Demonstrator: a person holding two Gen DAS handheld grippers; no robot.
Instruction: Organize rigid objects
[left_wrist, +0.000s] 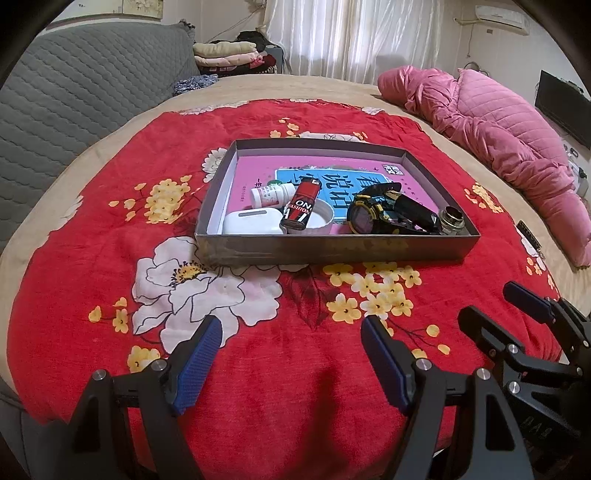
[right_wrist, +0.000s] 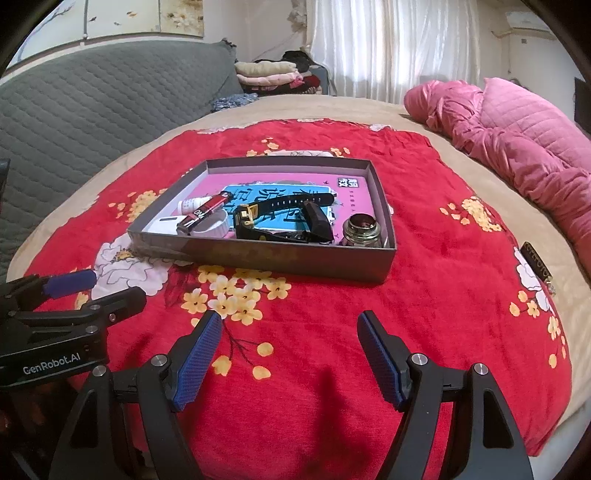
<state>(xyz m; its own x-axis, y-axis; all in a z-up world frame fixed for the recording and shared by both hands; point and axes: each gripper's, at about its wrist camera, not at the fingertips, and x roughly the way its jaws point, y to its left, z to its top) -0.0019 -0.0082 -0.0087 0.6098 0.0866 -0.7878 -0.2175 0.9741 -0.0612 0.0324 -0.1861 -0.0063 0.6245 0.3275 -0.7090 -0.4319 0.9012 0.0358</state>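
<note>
My left gripper (left_wrist: 291, 334) has its fingers (left_wrist: 201, 363) spread wide and empty above the red floral blanket (left_wrist: 92, 266); my right gripper (right_wrist: 290, 328) is spread just as wide, gripping nothing. Beyond both sits the grey tray (left_wrist: 332, 249), with a watch (left_wrist: 373, 212), red tube (left_wrist: 301, 206), white pill bottle (left_wrist: 271, 194) and metal fitting (left_wrist: 451, 219) resting inside it on a pink book (left_wrist: 255, 171).

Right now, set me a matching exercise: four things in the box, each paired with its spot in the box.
Things:
1. white case
2. ink bottle
3. red tube
4. watch

Places:
A. near right corner of the box
B. leaning on the white lid
C. near left corner
D. between lid and ink bottle

Pairs: 1-C, 2-A, 3-B, 4-D
</note>
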